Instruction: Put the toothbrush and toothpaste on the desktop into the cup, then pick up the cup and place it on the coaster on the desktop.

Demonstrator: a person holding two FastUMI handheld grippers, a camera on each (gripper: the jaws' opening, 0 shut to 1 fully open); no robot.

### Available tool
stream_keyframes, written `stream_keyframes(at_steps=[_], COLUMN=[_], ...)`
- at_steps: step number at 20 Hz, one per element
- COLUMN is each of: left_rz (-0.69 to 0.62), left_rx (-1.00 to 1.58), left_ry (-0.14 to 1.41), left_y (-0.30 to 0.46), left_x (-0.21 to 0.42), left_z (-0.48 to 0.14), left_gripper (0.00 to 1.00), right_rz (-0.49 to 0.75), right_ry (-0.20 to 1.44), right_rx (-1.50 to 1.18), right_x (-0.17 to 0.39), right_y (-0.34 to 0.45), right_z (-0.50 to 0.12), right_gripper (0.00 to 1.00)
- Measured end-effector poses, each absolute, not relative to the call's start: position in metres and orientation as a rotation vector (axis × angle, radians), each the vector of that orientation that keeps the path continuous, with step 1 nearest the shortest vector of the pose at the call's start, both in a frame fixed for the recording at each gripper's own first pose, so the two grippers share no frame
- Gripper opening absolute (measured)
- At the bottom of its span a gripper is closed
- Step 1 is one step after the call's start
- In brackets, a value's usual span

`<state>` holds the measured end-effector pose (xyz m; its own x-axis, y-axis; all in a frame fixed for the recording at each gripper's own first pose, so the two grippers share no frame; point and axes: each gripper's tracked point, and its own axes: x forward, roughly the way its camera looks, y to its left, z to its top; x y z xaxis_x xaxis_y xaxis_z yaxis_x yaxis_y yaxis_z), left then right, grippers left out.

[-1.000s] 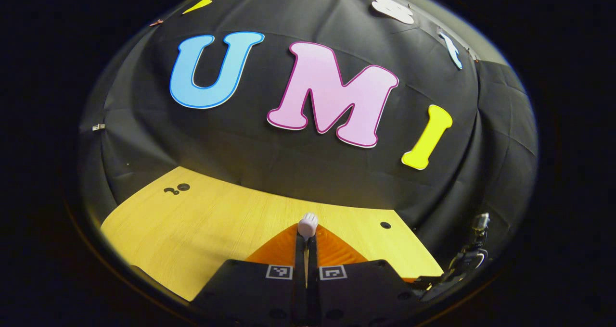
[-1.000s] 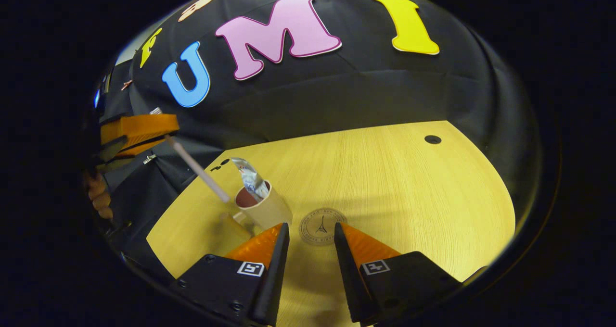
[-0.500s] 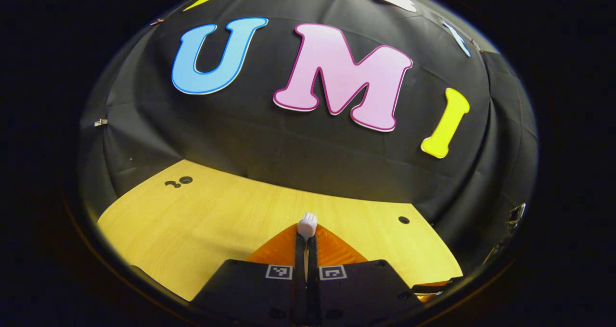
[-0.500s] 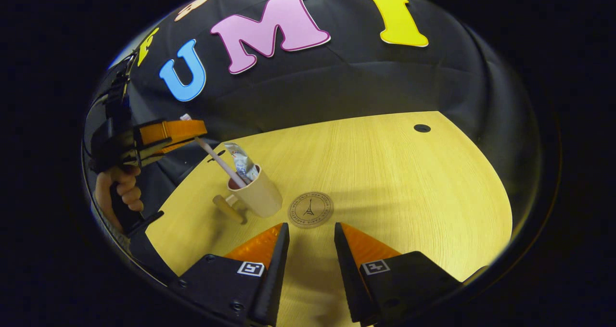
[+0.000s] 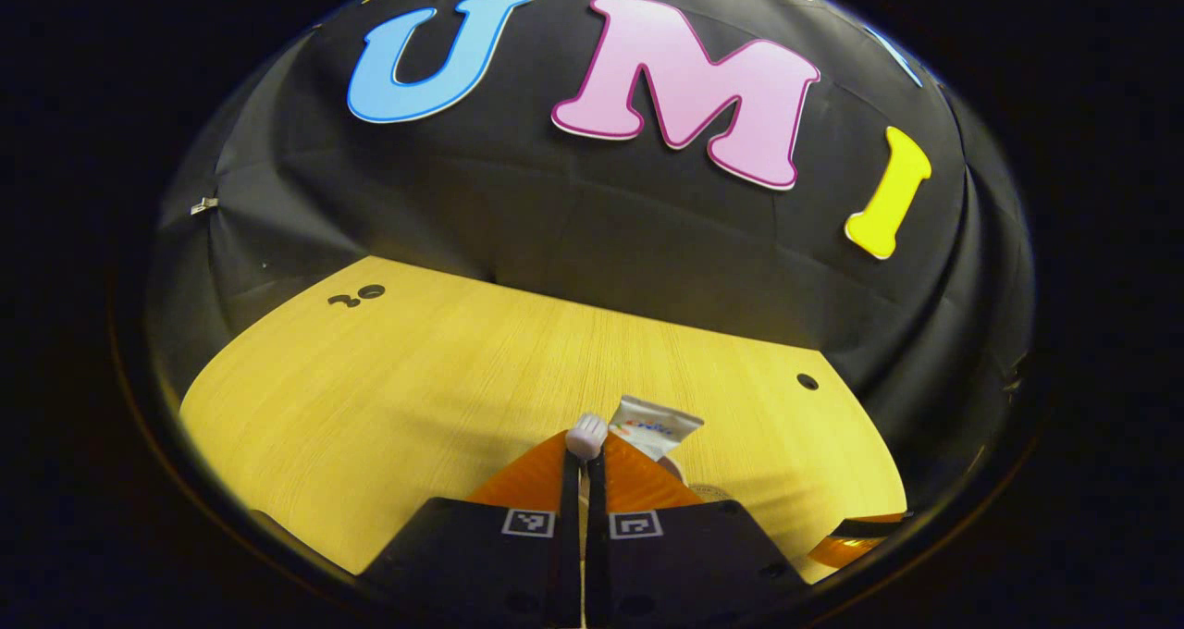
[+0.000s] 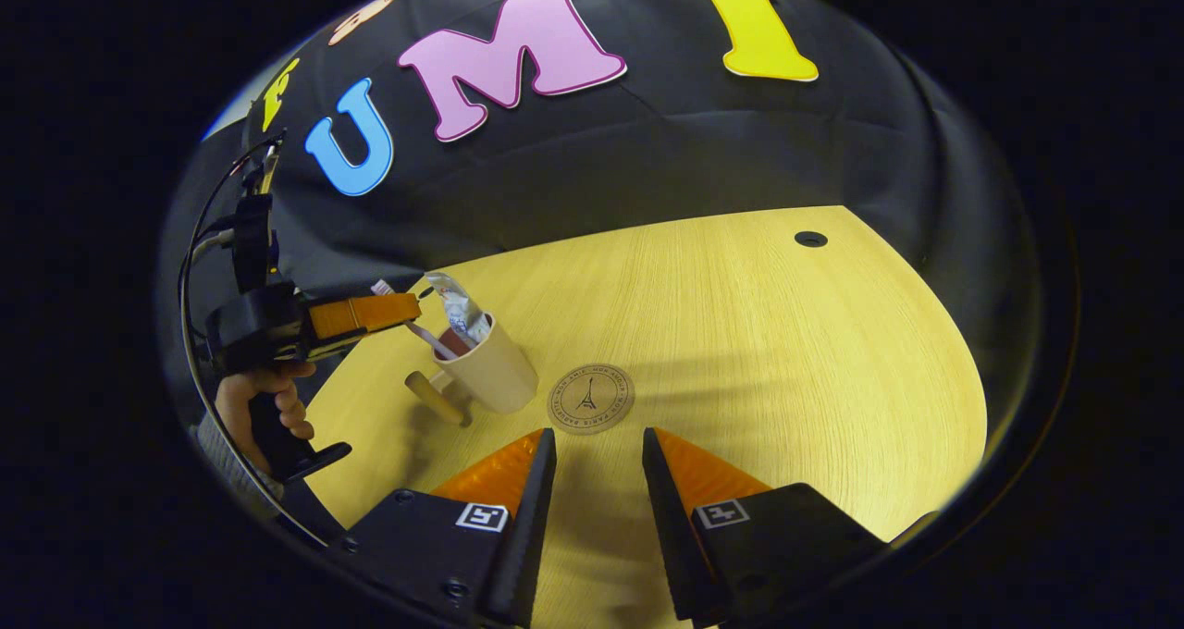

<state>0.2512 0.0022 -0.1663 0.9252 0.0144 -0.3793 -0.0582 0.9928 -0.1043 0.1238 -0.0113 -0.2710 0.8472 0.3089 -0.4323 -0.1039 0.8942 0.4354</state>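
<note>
Right gripper view had the left gripper (image 6: 407,310) at middle left of the frame, held by a hand (image 6: 268,398) and clamped on the toothbrush (image 6: 421,335), whose handle slanted down into the mouth of the beige cup (image 6: 490,370). That slant looked chosen so the handle would slide in beside the toothpaste tube (image 6: 458,310), which already stood in the cup with its crimped end up. The cup's handle (image 6: 435,398) pointed lower left, away from the round coaster (image 6: 591,399), which lay just beside the cup at centre frame on the wooden desktop (image 6: 786,351). The right gripper (image 6: 597,453) waited at bottom centre with its fingers parted and nothing between them, probably kept back to leave the cup free for the drop.

In the left gripper view, the left gripper (image 5: 584,458) sat closed at bottom centre, the white brush head (image 5: 585,434) poking out above its tips and the tube's end (image 5: 655,425) just right of it. Release seemed not yet made.
</note>
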Motion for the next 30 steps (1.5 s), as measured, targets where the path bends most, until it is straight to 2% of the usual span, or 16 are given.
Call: stream_keyframes(at_steps=[1, 2, 8, 10, 11, 13, 15, 20, 21, 22, 30], left_rz=[0.037, 0.037, -0.001, -0.035, -0.053, -0.089, -0.100, -0.165, -0.174, -0.181, -0.210], left_rx=[-0.107, -0.102, -0.147, -0.148, -0.130, -0.078, -0.011, 0.081, 0.088, 0.095, 0.239], left_ry=[0.399, 0.409, 0.451, 0.488, 0.511, 0.577, 0.635, 0.770, 0.797, 0.822, 0.951], left_y=[0.002, 0.002, -0.005, -0.008, -0.008, -0.006, 0.002, 0.003, 0.002, 0.002, 0.004], left_x=[0.251, 0.249, 0.236, 0.226, 0.219, 0.202, 0.194, 0.185, 0.187, 0.189, 0.213], left_z=[-0.172, -0.175, -0.182, -0.184, -0.188, -0.198, -0.208, -0.231, -0.236, -0.240, -0.272], left_gripper=[0.08, 0.15, 0.39, 0.42, 0.49, 0.43, 0.58, 0.61, 0.67, 0.62, 0.63], right_rz=[0.225, 0.227, 0.239, 0.245, 0.248, 0.253, 0.253, 0.257, 0.257, 0.257, 0.233], right_ry=[0.522, 0.525, 0.550, 0.557, 0.561, 0.566, 0.564, 0.571, 0.573, 0.576, 0.585], right_rx=[0.413, 0.417, 0.423, 0.421, 0.420, 0.421, 0.430, 0.441, 0.437, 0.430, 0.420], right_x=[0.124, 0.124, 0.123, 0.123, 0.124, 0.125, 0.127, 0.126, 0.127, 0.126, 0.120], right_y=[-0.012, -0.013, -0.017, -0.018, -0.018, -0.019, -0.021, -0.024, -0.027, -0.029, -0.057], right_z=[-0.272, -0.274, -0.284, -0.288, -0.289, -0.291, -0.291, -0.294, -0.295, -0.297, -0.306], right_gripper=[0.58, 0.58, 0.58, 0.58, 0.58, 0.58, 0.58, 0.58, 0.58, 0.58, 0.58])
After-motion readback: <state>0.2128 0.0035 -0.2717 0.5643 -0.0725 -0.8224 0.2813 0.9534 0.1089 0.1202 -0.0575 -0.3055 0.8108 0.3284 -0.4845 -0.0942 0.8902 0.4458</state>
